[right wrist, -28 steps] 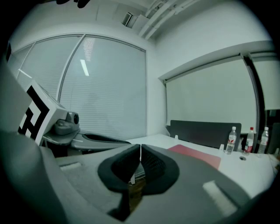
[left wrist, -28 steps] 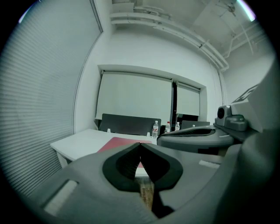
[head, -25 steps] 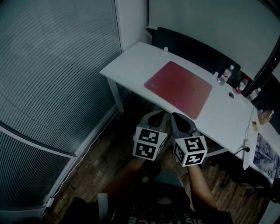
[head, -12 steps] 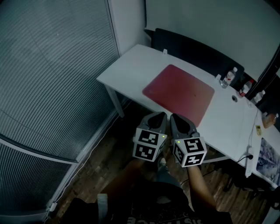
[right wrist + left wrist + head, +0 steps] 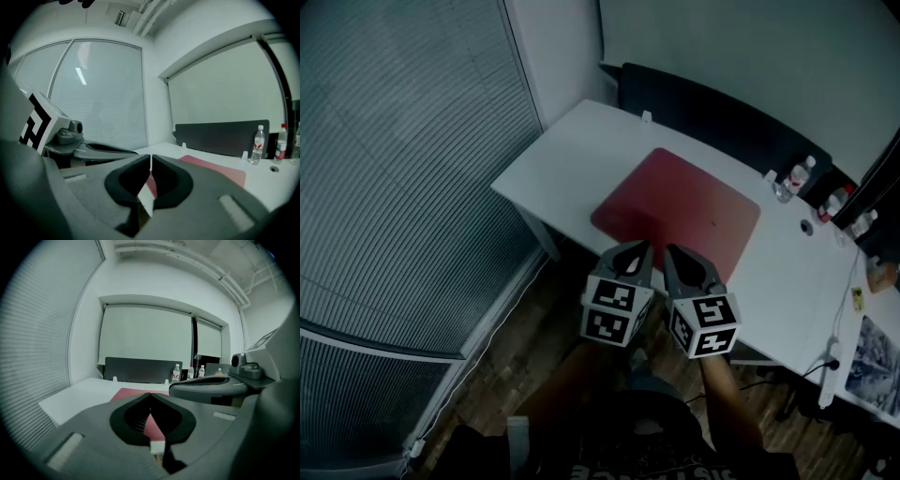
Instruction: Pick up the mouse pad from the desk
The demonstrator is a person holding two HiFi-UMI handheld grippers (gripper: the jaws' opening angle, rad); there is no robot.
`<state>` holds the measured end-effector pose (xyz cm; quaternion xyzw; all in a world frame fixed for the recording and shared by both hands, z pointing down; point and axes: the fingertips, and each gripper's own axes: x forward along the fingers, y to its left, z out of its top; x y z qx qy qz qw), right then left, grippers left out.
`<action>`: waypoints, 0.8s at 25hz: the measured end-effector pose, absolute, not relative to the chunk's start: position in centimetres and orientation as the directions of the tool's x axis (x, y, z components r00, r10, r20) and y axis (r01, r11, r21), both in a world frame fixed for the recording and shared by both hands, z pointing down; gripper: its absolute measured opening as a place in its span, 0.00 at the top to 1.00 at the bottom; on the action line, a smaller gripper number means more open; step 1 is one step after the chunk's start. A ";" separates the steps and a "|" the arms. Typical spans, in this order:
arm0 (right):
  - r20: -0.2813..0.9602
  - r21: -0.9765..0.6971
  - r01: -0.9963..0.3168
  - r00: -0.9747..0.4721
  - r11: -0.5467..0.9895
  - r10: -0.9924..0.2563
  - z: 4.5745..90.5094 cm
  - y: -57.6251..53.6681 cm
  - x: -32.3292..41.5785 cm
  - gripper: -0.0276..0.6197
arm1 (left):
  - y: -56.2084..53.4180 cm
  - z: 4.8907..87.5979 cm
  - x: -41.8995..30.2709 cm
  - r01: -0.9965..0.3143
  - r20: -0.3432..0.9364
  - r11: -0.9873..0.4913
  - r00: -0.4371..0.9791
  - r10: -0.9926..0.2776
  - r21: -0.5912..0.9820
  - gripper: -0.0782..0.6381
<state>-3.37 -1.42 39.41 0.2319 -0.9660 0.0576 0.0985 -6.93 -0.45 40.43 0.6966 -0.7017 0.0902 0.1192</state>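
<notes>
Now: one red mouse pad [image 5: 684, 211] flat on one white desk [image 5: 567, 155], near the front edge. Two grippers side by side before that edge, left gripper [image 5: 638, 247] and right gripper [image 5: 672, 250], both clenched on nothing. Three water bottles [image 5: 803, 172] by the desk's far right.

Both closed, empty: left gripper [image 5: 638, 247], right gripper [image 5: 672, 249]

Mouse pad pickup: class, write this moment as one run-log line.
mouse pad: flat on desk, untouched | left gripper: jaws shut, empty | right gripper: jaws shut, empty | pickup: not yet done
</notes>
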 end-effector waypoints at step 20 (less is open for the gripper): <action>0.233 -0.143 -0.466 -0.873 0.873 -0.428 41.9 -14.4 -3.7 0.95 | -13.4 42.5 -7.4 -1.000 0.381 -0.019 0.010 -0.924 -0.020 0.88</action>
